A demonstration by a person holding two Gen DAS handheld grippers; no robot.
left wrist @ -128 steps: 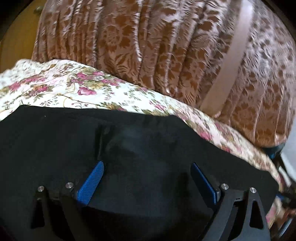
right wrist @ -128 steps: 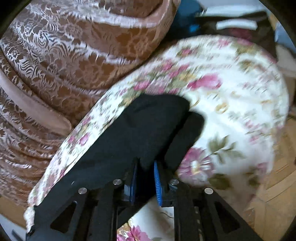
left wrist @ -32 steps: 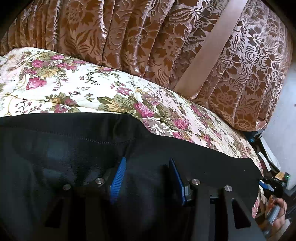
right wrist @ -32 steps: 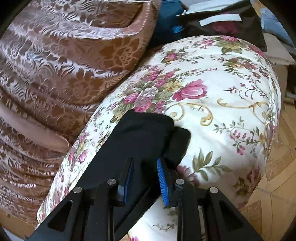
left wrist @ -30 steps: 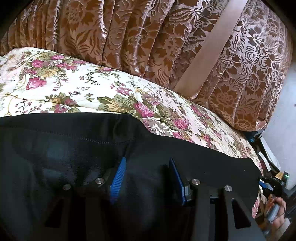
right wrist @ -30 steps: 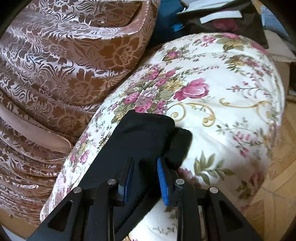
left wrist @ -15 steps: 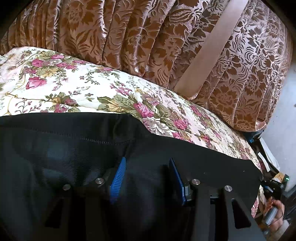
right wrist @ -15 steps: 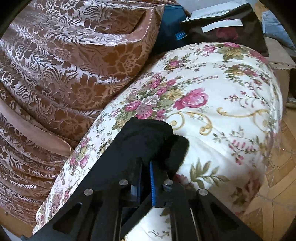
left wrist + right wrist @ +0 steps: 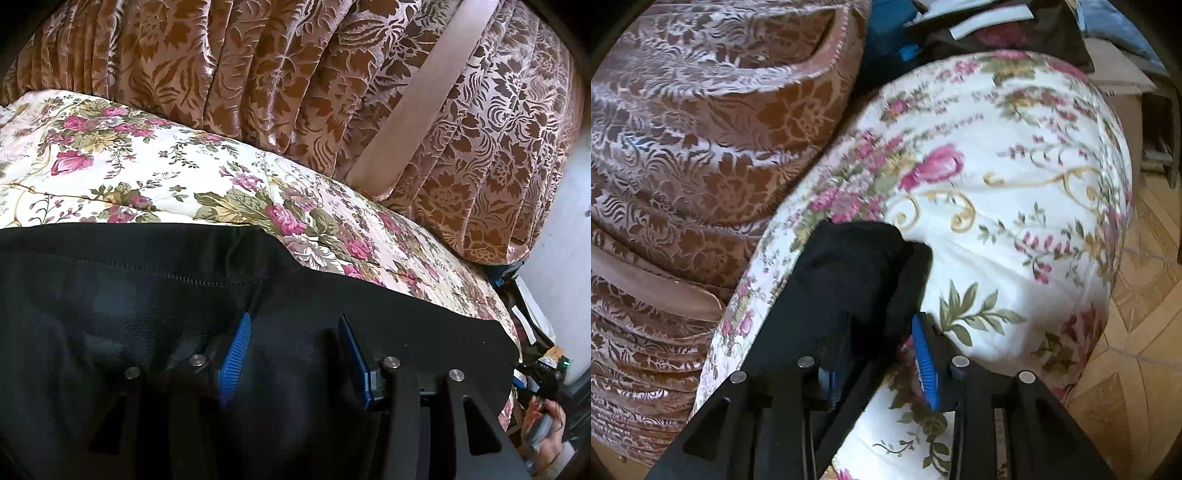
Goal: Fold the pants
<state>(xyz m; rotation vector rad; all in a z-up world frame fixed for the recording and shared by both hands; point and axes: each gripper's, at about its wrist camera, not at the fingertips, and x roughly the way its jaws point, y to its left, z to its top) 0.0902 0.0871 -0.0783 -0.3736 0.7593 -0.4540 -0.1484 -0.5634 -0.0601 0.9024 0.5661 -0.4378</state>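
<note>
Black pants (image 9: pixel 147 295) lie stretched along a floral quilt (image 9: pixel 147 177) on a bed, in front of a brown patterned curtain (image 9: pixel 295 74). The left gripper (image 9: pixel 291 354) rests on the wide, stitched end of the garment with its blue fingers (image 9: pixel 234 354) apart, cloth lying between them but not pinched. At the far end, the right gripper (image 9: pixel 879 354) sits at the narrow leg tip (image 9: pixel 864 258), where the fabric is bunched; its fingers (image 9: pixel 925 365) are spread, one on either side of the cloth, with no grip on it. A wooden floor (image 9: pixel 1137 332) shows beyond the quilt's edge. The pants appear laid out lengthwise and perhaps already doubled leg on leg, though the dark fabric makes that hard to confirm. By that reading the task is at an early-to-middle stage: the end-to-end folds that would bring the leg tip toward the waist seem not yet made.
</note>
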